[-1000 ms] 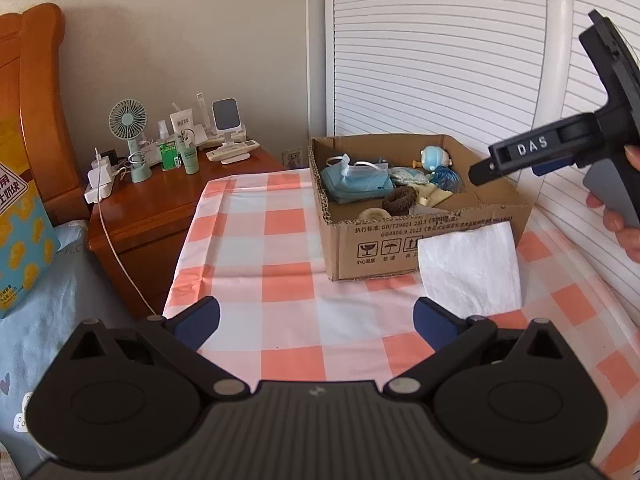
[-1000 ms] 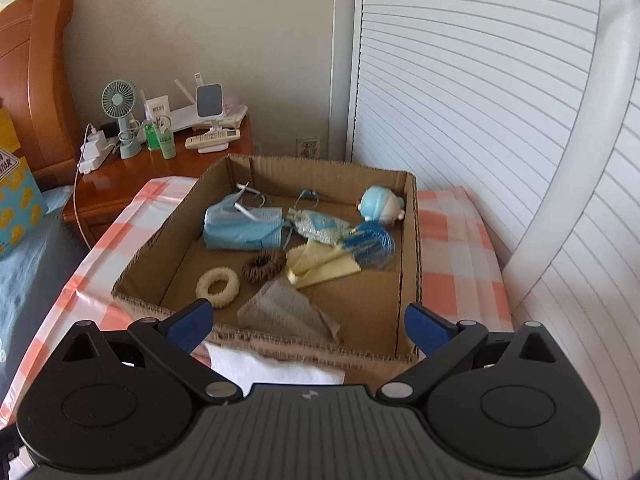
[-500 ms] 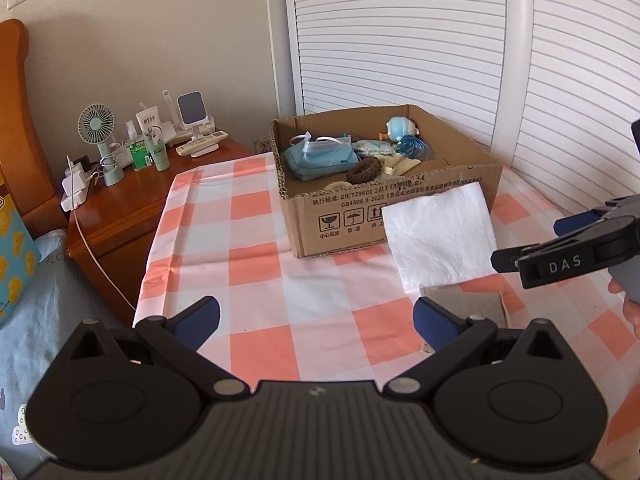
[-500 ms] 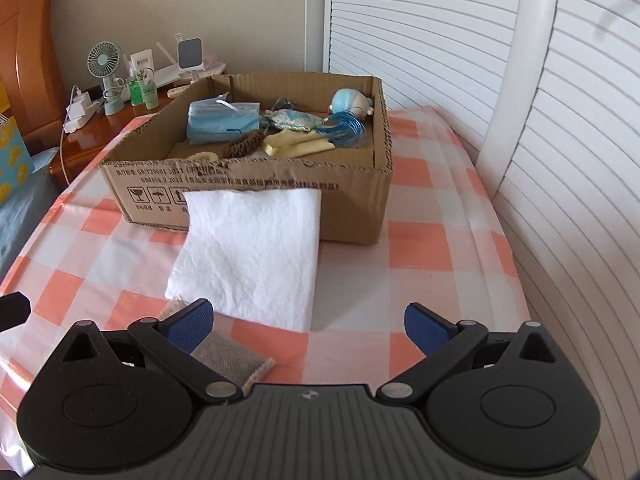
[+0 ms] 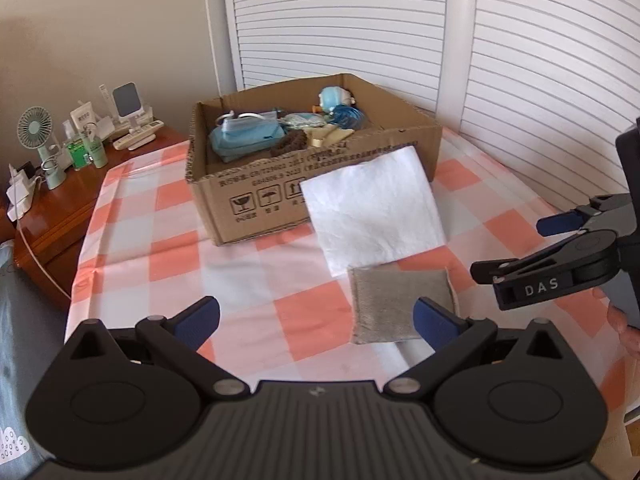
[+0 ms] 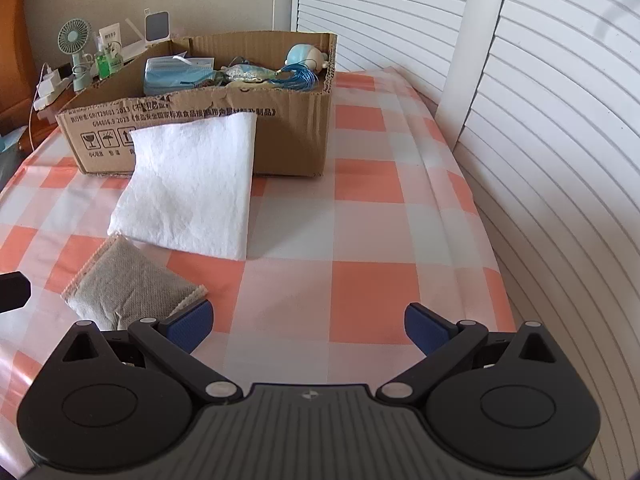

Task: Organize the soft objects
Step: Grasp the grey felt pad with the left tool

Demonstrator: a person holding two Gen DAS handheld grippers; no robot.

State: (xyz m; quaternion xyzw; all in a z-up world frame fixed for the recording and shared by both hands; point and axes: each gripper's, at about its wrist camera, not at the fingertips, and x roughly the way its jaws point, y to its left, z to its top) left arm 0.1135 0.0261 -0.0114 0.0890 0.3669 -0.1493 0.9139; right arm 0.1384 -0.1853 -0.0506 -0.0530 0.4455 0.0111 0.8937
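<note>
On the desk (image 6: 368,288), under an orange-checked cloth, a cardboard box (image 6: 288,136) sits by white louvered doors (image 6: 560,120), a white cloth (image 6: 192,192) leaning against it. Both left gripper (image 5: 316,320) and right gripper (image 6: 308,326) have fingers spread wide, holding nothing.

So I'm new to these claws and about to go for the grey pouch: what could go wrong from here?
The white cloth overlaps the grey pouch's far edge, so lifting may drag it along. The cloth also leans on the cardboard box and could slump. Both open claws, left and right, sit near the pouch and may collide.

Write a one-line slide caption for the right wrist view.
Open right gripper hovers near grey pouch and white cloth before a cardboard box.
</note>
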